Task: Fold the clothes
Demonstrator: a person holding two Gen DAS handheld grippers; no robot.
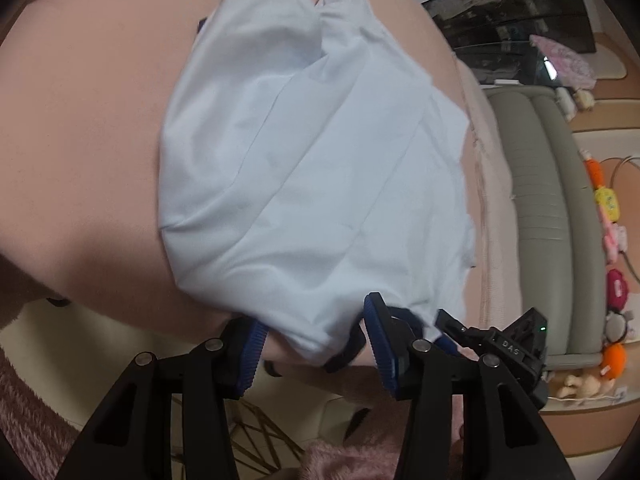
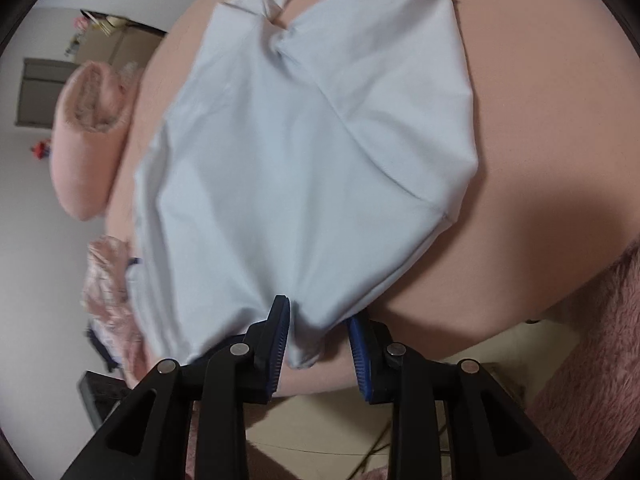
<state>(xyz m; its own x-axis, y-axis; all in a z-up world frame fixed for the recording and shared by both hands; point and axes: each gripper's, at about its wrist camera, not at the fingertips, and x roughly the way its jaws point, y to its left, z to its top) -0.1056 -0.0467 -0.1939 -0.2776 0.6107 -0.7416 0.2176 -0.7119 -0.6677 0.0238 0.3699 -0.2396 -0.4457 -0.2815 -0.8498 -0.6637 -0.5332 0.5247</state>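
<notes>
Left gripper (image 1: pixel 312 350): jaws partly apart, near hem of pale blue-white cotton garment (image 1: pixel 316 168) between the blue pads; grip uncertain. Right gripper (image 2: pixel 318 354): likewise, grip uncertain. Garment lies spread across pink bed (image 1: pixel 88 128), hem at near edge.

Pale blue cotton garment (image 1: pixel 312 168): near hem bunched between the left claw (image 1: pixel 316 344) pads, grip contact unclear; far dark-trimmed edge folded under, hidden. In the right wrist view, the hem between the right claw (image 2: pixel 320 344) is motion-blurred. Small coloured plush toys (image 1: pixel 612 240), right of the left claw: too small to identify. Pink bed sheet (image 2: pixel 540 120): cropped by the lens rim.
</notes>
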